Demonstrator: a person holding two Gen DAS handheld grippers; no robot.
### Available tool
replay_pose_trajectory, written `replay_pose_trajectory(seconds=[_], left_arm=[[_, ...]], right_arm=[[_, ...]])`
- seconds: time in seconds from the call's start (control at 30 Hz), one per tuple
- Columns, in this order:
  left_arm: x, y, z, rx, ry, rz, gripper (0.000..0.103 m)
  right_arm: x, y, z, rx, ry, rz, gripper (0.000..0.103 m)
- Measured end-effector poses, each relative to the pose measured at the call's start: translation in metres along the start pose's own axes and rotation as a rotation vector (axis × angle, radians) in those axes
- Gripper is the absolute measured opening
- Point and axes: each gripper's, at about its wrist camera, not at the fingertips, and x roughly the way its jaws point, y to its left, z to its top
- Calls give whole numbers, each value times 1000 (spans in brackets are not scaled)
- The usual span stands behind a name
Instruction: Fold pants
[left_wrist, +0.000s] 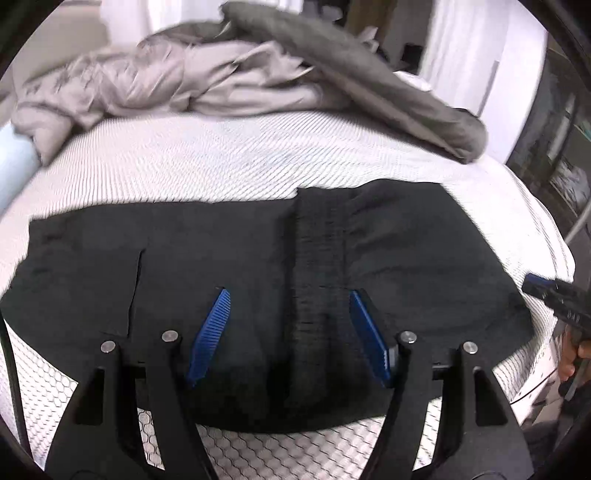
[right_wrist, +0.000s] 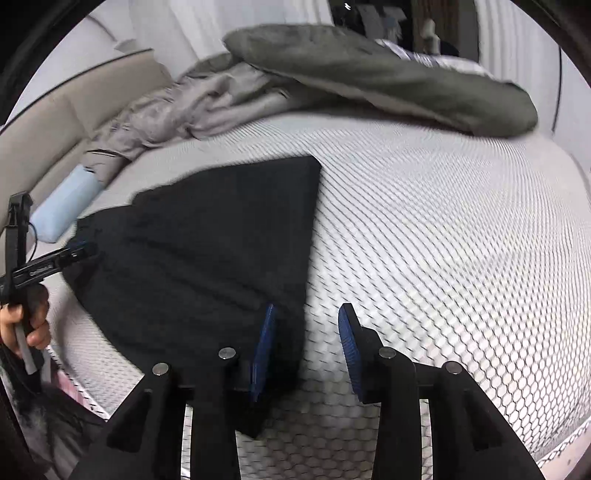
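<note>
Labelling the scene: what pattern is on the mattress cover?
White with a grey honeycomb pattern on the mattress cover, clearest in the right wrist view.

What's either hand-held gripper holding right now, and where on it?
Nothing. The left hand-held gripper and right hand-held gripper both stand open above the folded black pants, pads clear of the cloth.

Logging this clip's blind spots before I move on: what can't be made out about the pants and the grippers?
- Pants, left wrist view: the near hem is hidden behind the left gripper.
- Pants, right wrist view: the near corner is covered by the right gripper; contact with its fingers is unclear.
- Both views: motion blur hides fabric detail and how many layers are folded.
</note>
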Motion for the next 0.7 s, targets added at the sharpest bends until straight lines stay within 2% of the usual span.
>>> replay_pose_trajectory(seconds=[0.1, 0.2, 0.27, 0.3, 0.37, 0.47, 0.5, 0.57, 0.63, 0.67, 0.7], left_arm=[[-7, -30, -6, 104, -5, -80, 66], [5, -62, -17, 205, 51, -194, 66], [22, -77, -26, 272, 130, -239, 66], [29, -82, -31, 311, 159, -232, 66], [37, -82, -39, 375, 160, -212, 66], [33, -68, -38, 345, 161, -232, 66], [31, -59, -37, 326, 165, -236, 66], [31, -45, -37, 301, 167, -247, 66], [30, -39, -40, 299, 167, -255, 66], [30, -39, -42, 306, 159, -251, 66], [29, -38, -42, 317, 156, -238, 66]], right_arm=[[-8, 25, 1, -30, -59, 88, 39], [8, 59, 2, -70, -66, 165, 42], [31, 90, -2, -124, -14, 183, 42], [39, 99, -6, -151, 15, 185, 42], [62, 120, -14, -228, 75, 136, 42], [60, 112, -17, -271, 81, 142, 42], [55, 106, -19, -283, 80, 115, 42], [44, 83, -26, -319, 59, -5, 42], [33, 54, -36, -309, 55, -69, 47], [30, 42, -38, -271, 65, -38, 50], [27, 31, -38, -225, 71, -13, 58]])
